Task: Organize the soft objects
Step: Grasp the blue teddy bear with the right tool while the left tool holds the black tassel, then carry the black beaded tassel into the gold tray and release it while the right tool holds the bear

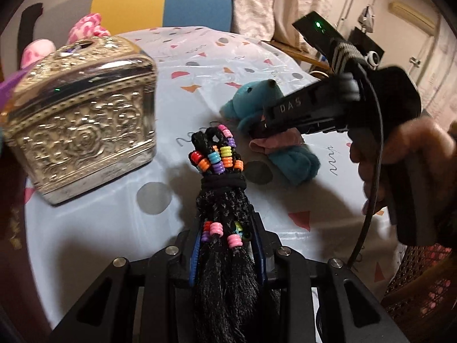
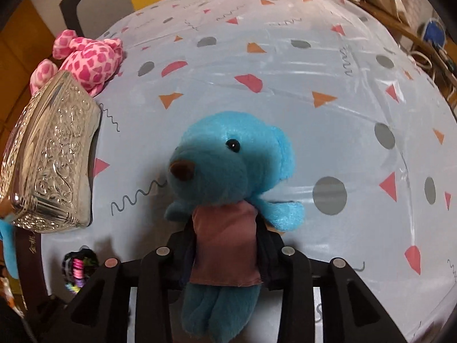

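Note:
My left gripper point(image 1: 227, 237) is shut on a black braided hair piece with coloured beads point(image 1: 221, 171), held just over the table. My right gripper point(image 2: 227, 240) is shut on the torso of a blue teddy bear point(image 2: 228, 168) in a mauve shirt. The bear also shows in the left wrist view point(image 1: 257, 100), lying on the tablecloth with the right gripper point(image 1: 262, 125) clamped across it. A pink spotted plush point(image 2: 88, 60) lies at the table's far left, behind the silver box; it also shows in the left wrist view point(image 1: 85, 27).
An embossed silver metal box point(image 1: 82, 123) stands at the left of the table point(image 1: 200, 57), also visible in the right wrist view point(image 2: 51, 165). The table has a pale blue patterned cloth point(image 2: 314, 91). A yellow and blue chair back point(image 1: 162, 3) stands behind.

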`<state>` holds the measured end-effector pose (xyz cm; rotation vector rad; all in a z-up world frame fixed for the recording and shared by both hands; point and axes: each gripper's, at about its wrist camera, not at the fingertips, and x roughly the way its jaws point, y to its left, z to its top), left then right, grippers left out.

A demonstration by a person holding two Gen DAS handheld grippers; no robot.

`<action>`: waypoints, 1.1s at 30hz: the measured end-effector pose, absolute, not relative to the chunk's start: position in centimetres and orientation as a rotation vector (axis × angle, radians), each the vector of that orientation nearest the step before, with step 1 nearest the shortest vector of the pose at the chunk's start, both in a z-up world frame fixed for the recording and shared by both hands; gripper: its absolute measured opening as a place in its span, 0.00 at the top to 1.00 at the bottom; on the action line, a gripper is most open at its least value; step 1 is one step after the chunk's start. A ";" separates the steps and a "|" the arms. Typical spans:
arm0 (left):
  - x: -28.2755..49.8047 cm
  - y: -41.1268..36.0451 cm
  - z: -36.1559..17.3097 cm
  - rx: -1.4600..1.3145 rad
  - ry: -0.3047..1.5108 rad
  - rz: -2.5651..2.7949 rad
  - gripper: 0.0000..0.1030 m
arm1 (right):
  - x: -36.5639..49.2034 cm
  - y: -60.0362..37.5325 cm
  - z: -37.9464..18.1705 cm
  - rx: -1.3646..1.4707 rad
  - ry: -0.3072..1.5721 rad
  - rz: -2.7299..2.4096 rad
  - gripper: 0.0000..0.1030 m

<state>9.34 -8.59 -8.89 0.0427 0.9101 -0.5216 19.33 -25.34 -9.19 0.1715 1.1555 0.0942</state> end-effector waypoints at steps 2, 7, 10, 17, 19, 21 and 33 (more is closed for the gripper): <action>8.9 -8.4 -8.4 0.036 0.914 -0.508 0.71 | 19.0 -25.0 -9.3 0.127 1.141 0.099 0.63; 7.6 -8.0 -6.7 0.047 0.886 -0.474 0.71 | 19.4 -24.4 -9.3 0.074 1.127 0.099 0.61; 6.8 -7.8 -5.3 0.055 0.851 -0.471 0.71 | 19.6 -24.2 -9.4 0.069 1.124 0.102 0.60; 5.3 -6.5 -2.5 0.037 0.796 -0.458 0.71 | 19.7 -23.4 -9.6 0.009 1.097 0.103 0.60; 4.8 -5.9 -1.8 0.033 0.789 -0.452 0.71 | 19.6 -23.3 -9.6 -0.005 1.089 0.105 0.60; 4.6 -5.6 -1.4 0.030 0.784 -0.441 0.71 | 19.6 -23.3 -9.6 -0.009 1.086 0.105 0.60; 3.3 -2.3 0.2 0.000 0.770 -0.388 0.71 | 19.8 -22.9 -9.6 -0.068 1.066 0.108 0.60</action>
